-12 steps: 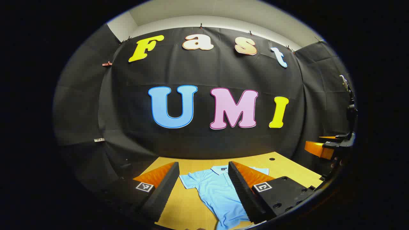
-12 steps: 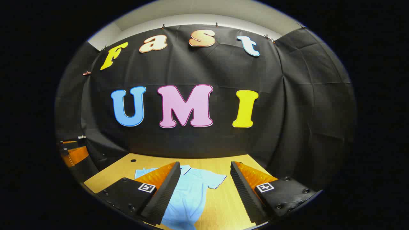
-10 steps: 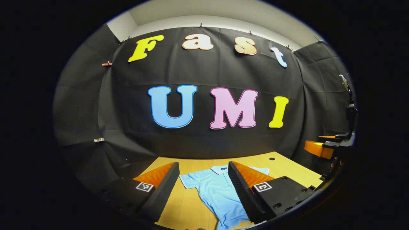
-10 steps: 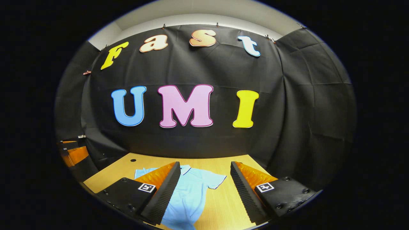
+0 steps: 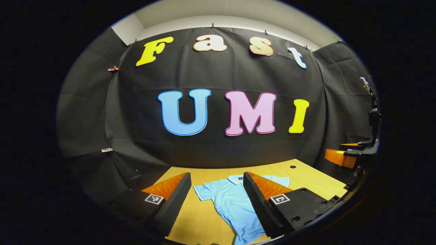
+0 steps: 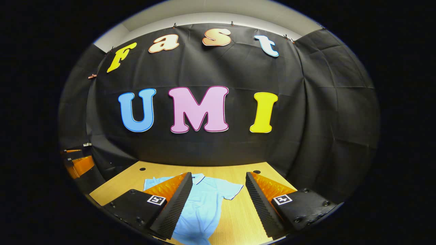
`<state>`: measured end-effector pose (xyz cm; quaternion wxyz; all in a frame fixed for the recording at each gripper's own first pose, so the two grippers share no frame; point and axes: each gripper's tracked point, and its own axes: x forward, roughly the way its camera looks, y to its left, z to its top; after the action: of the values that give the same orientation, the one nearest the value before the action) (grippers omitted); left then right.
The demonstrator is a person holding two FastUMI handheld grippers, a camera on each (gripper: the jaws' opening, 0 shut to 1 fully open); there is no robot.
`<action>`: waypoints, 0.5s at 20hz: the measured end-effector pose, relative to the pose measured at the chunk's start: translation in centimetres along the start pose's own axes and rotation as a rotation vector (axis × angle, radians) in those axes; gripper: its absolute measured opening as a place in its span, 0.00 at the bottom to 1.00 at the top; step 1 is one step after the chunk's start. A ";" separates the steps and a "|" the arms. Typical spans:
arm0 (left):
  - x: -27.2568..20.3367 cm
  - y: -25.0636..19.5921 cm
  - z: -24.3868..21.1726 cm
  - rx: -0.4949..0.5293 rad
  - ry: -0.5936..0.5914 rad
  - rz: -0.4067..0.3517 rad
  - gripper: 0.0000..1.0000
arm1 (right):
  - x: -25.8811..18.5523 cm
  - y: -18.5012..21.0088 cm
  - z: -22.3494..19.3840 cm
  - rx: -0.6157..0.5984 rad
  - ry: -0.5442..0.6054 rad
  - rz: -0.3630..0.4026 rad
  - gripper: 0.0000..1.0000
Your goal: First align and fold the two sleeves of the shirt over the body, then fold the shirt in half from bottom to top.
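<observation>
A light blue polo shirt point(image 5: 231, 200) lies flat on the wooden table point(image 5: 201, 221), collar toward the far wall, both short sleeves spread out. My left gripper point(image 5: 216, 204) hangs open above the table's near side, over the shirt's left half. In the right gripper view the shirt point(image 6: 204, 200) lies between and left of the fingers. There my right gripper point(image 6: 218, 204) is open over the shirt's right sleeve side, holding nothing. The other gripper point(image 5: 344, 156) shows at the far right of the left gripper view, and at the left edge point(image 6: 78, 163) of the right gripper view.
The table point(image 6: 238, 217) ends close to the black cloth wall at the back. Small round holes point(image 5: 293, 167) sit in the tabletop near the far corners point(image 6: 142, 168). Bare wood lies on both sides of the shirt.
Both views have tipped slightly downward, showing a bit more tabletop; the shirt has not moved and both grippers stay open.
</observation>
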<state>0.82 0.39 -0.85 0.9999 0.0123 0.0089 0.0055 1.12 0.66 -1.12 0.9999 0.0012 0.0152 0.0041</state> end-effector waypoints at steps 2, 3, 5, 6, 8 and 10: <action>0.3 0.0 -0.3 -0.002 0.006 -0.002 0.98 | 0.2 -0.1 -0.1 -0.004 0.000 -0.001 0.98; 0.4 0.1 -0.4 -0.004 0.009 0.001 0.98 | 0.5 -0.1 -0.2 -0.005 0.003 0.001 0.98; 0.7 0.1 -0.5 -0.010 0.016 0.002 0.98 | 1.0 -0.2 -0.4 -0.009 0.007 0.000 0.98; 0.8 0.0 -0.6 -0.010 0.020 0.002 0.98 | 1.3 -0.3 -0.5 -0.011 0.010 0.000 0.98; 1.1 -0.1 -0.8 -0.006 0.023 0.002 0.98 | 1.9 -0.1 -1.0 -0.011 0.022 0.011 0.98; 1.5 -0.1 -1.0 0.000 0.026 0.006 0.98 | 2.6 0.5 -1.4 -0.013 0.029 0.035 0.98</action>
<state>2.30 0.32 -1.85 0.9997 0.0120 0.0217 0.0086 3.72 1.21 -2.60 0.9993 -0.0050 0.0294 0.0216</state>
